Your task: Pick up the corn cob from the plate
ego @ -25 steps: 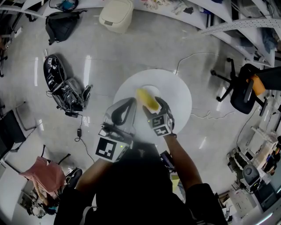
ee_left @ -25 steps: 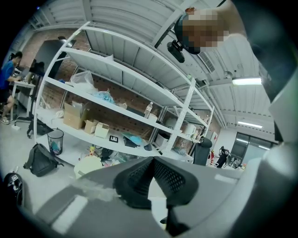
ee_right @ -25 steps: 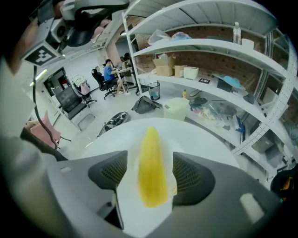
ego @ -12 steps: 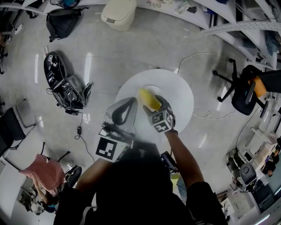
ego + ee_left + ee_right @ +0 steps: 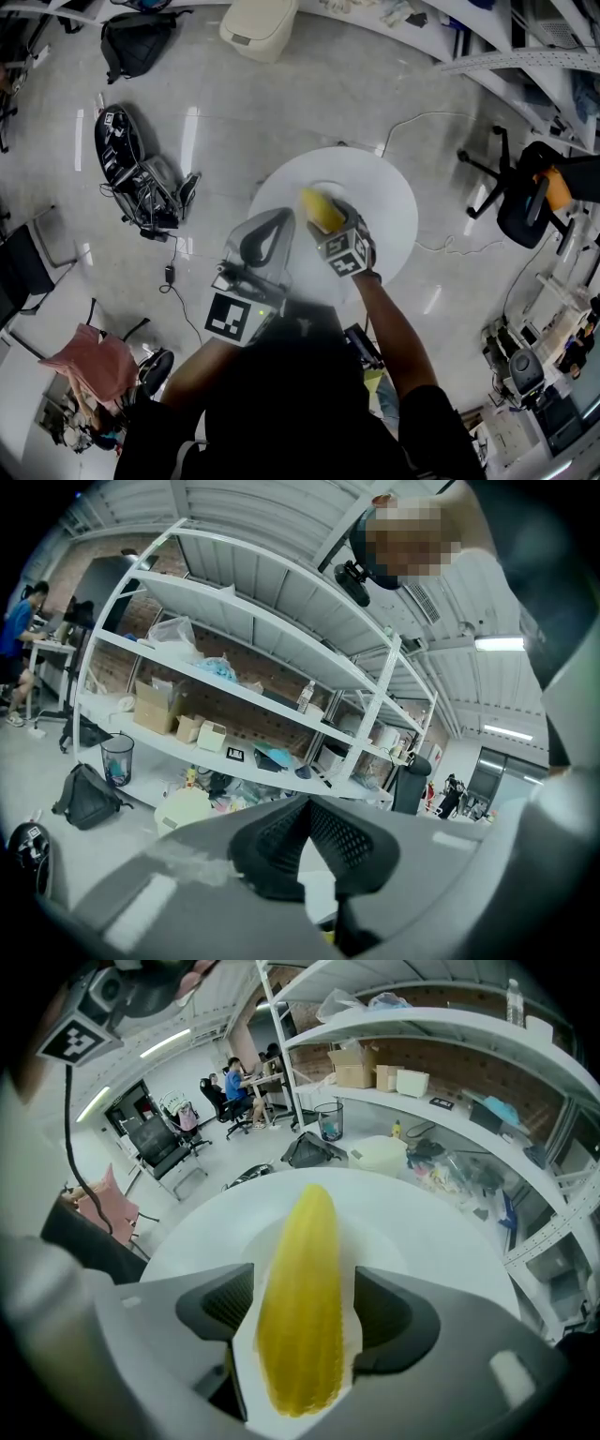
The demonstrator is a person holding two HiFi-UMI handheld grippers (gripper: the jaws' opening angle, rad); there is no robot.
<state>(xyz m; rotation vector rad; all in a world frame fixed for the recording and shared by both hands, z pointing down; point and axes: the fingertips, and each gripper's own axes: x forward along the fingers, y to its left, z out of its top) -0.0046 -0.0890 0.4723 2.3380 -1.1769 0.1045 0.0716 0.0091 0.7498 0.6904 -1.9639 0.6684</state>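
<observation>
A yellow corn cob (image 5: 300, 1307) lies on a white plate (image 5: 389, 1241) on a round white table (image 5: 384, 206). My right gripper (image 5: 302, 1283) points steeply down over it. Its jaws stand wide, one dark pad on each side of the cob, and a thin white gap shows at both sides. In the head view the cob (image 5: 322, 210) sticks out beyond the right gripper (image 5: 328, 221). My left gripper (image 5: 278, 218) hovers at the table's left edge, beside the right one, with its jaws together and nothing in them. Its own view shows the black pads (image 5: 309, 832) meeting.
The table stands on a glossy grey floor. A black bag and gear (image 5: 131, 178) lie to the left, a beige bin (image 5: 253, 28) stands at the top, an office chair (image 5: 525, 197) to the right. A white cable (image 5: 412, 117) runs behind the table. Shelving lines the far wall.
My right gripper has sunk a little over the cob, which stays between its jaws. The left gripper has kept its place.
</observation>
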